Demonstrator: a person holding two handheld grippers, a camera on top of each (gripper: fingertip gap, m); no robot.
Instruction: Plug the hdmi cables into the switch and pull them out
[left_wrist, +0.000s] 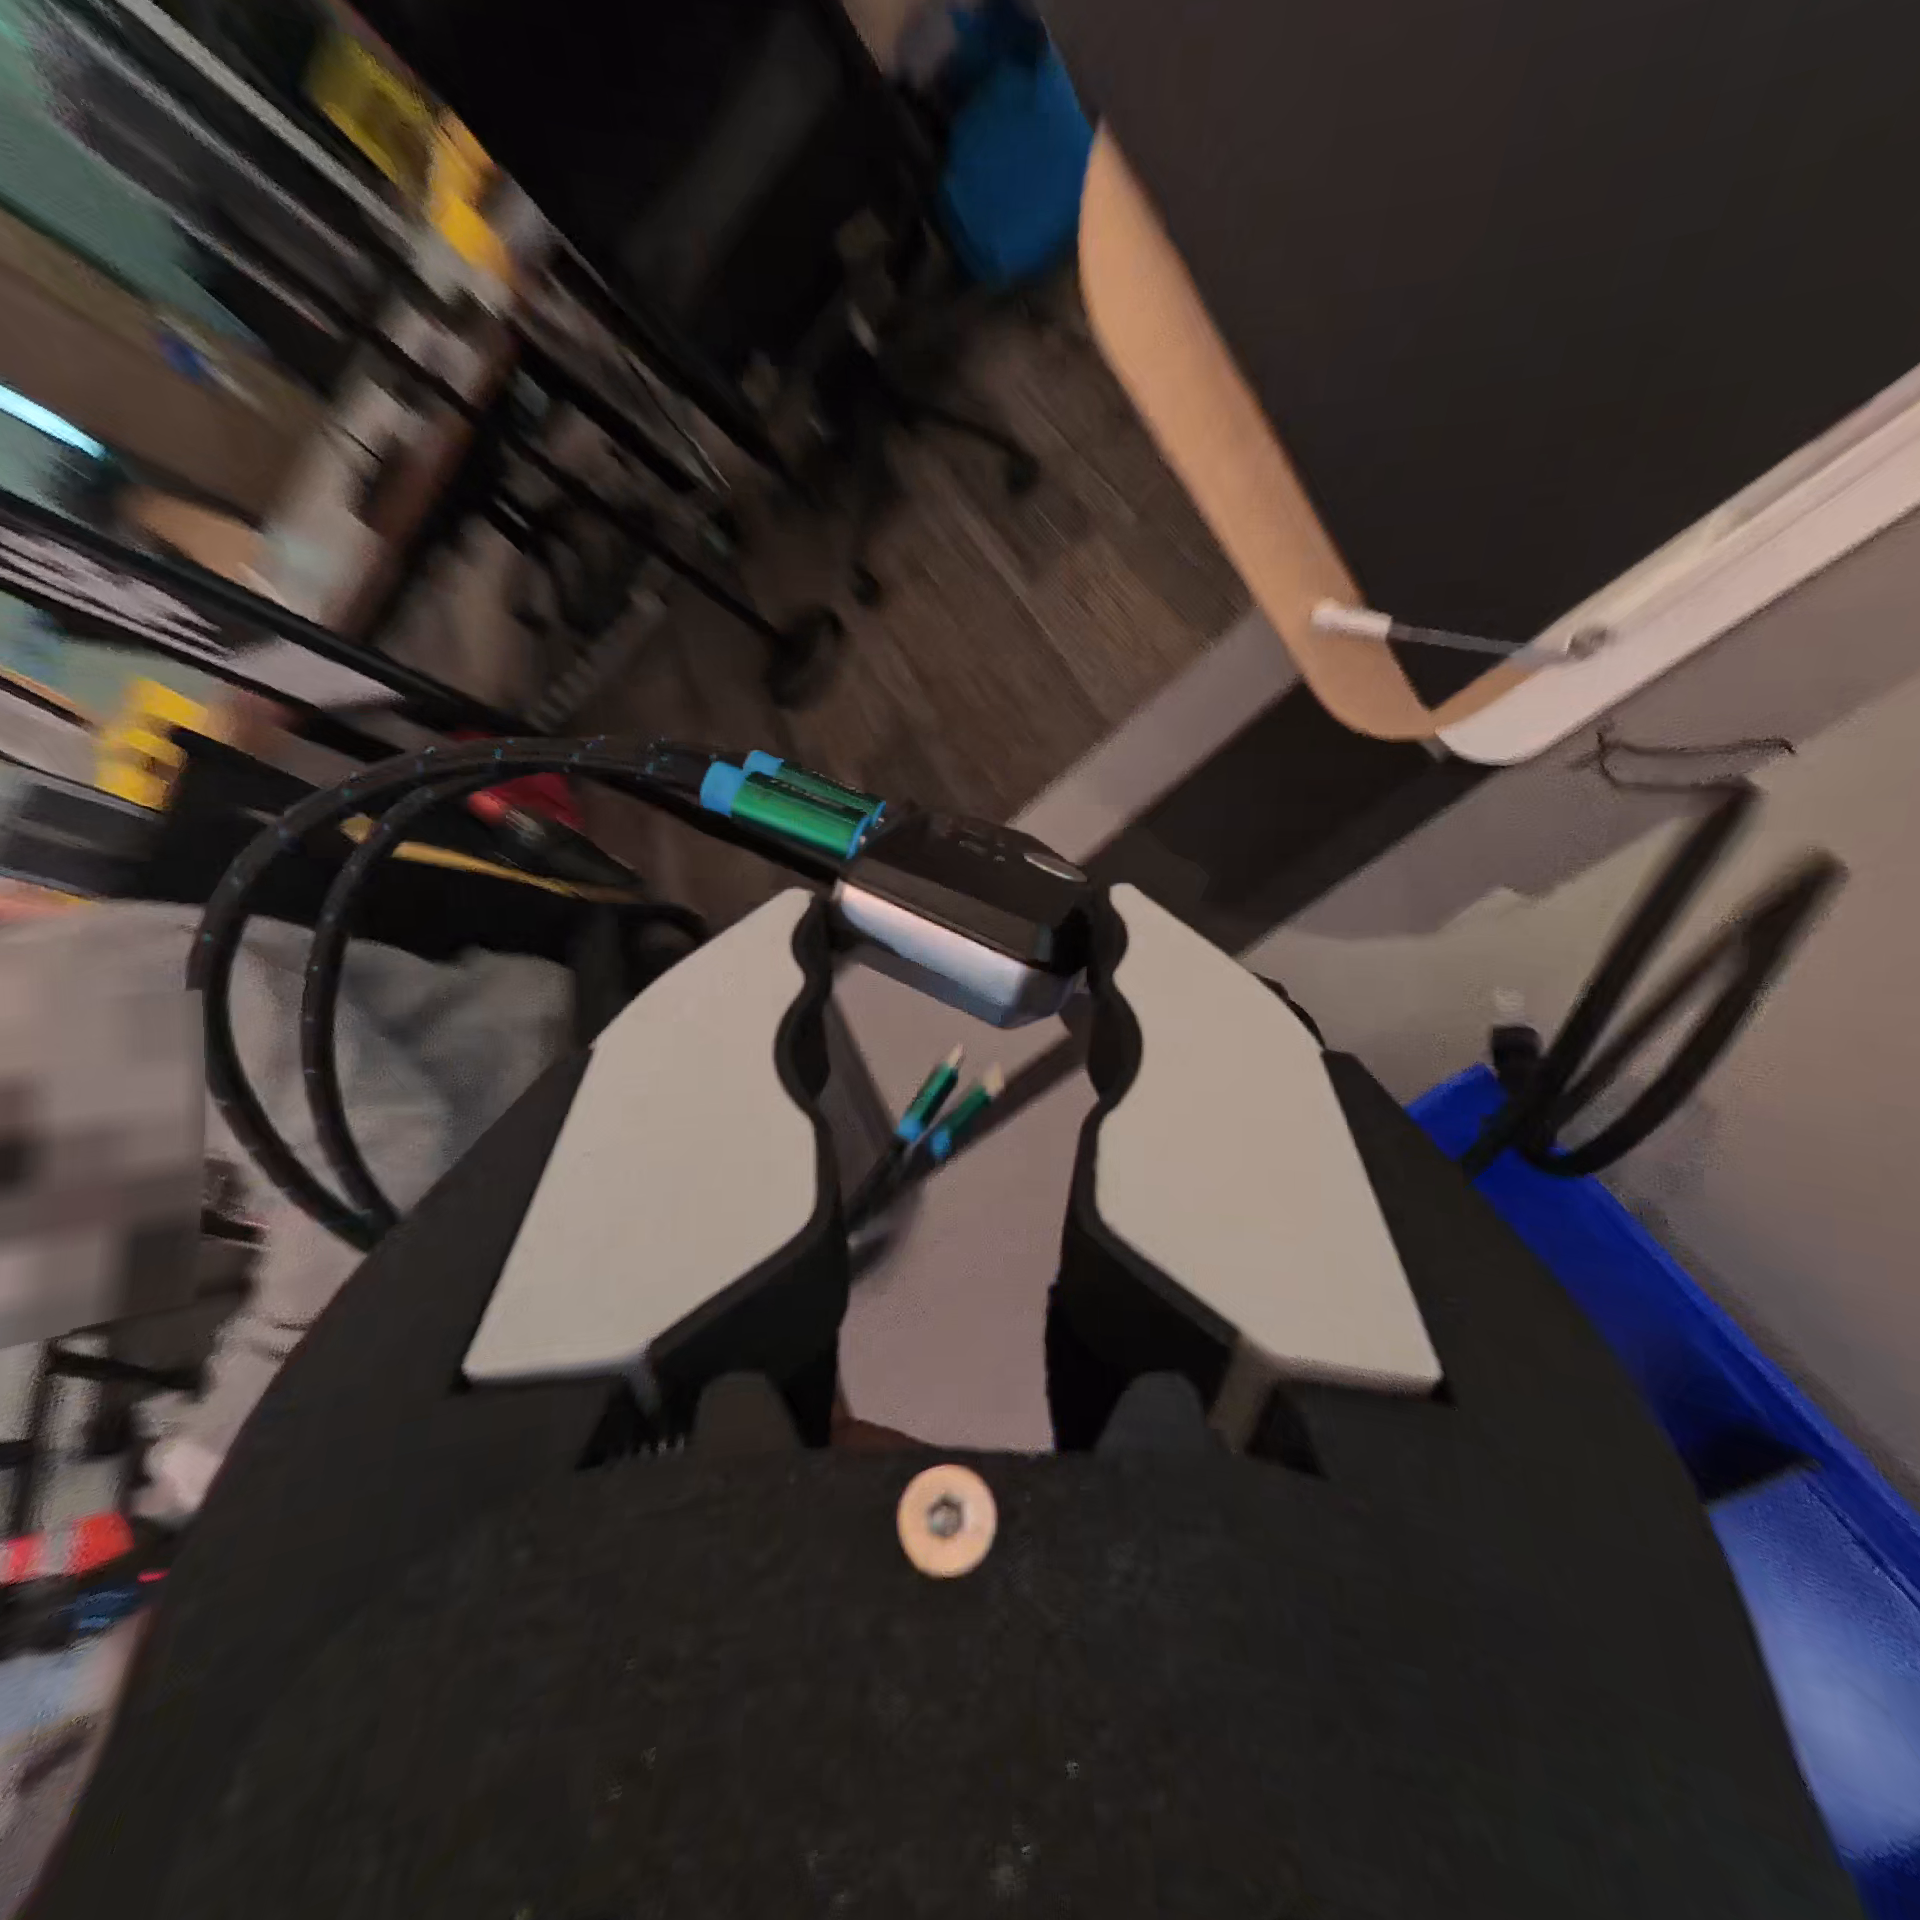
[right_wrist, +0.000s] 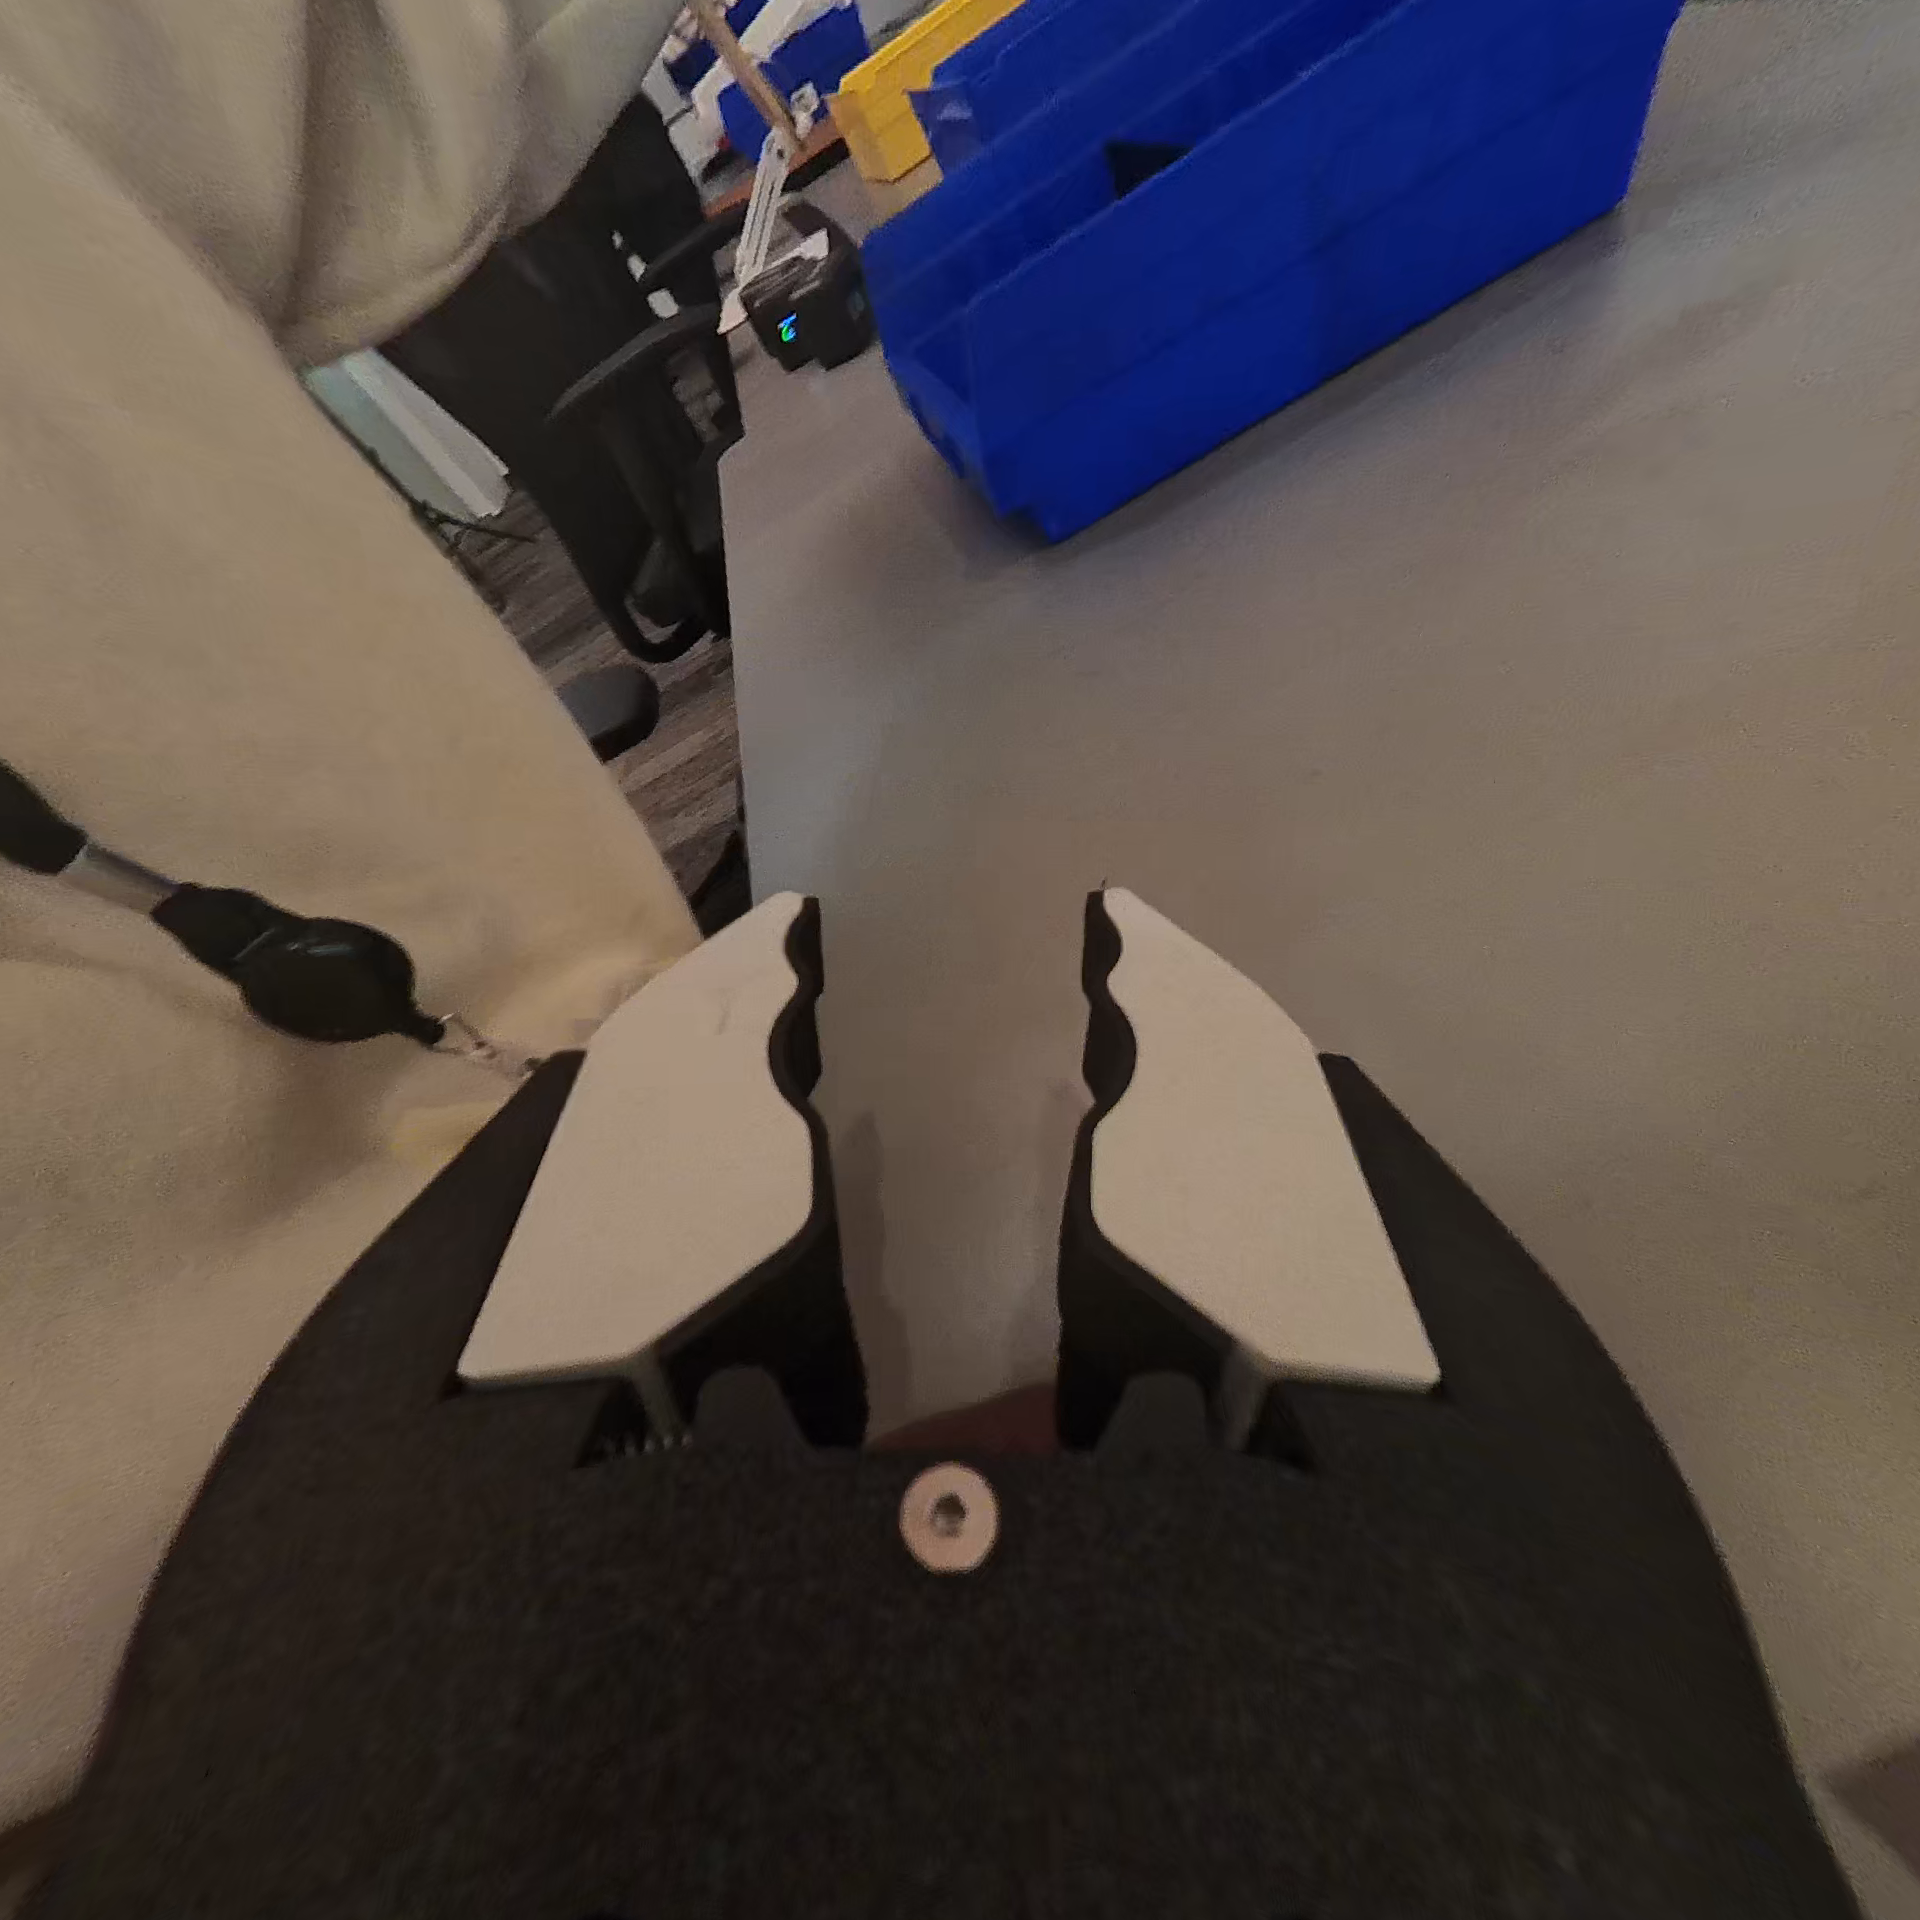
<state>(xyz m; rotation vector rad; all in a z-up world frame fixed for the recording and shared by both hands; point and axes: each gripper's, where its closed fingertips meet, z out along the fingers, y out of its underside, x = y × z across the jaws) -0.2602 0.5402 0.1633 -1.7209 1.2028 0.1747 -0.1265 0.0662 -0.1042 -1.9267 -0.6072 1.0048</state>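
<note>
Evidently the left gripper (left_wrist: 961, 940) was clamped on the small switch (left_wrist: 961, 914), lifted clear of the grey table (left_wrist: 1714, 1039), two hdmi cables (left_wrist: 312, 987) plugged in by green-shelled plugs (left_wrist: 805, 816). The right gripper (right_wrist: 951, 997) hung parted and empty. Light box, stiff braided leads: best gripped by the rigid plug shells.

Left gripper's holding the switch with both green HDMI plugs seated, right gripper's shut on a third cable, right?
Not quite. The right gripper is open and empty over the grey table, per the right wrist view. The left gripper does hold the switch with both green plugs seated.
</note>
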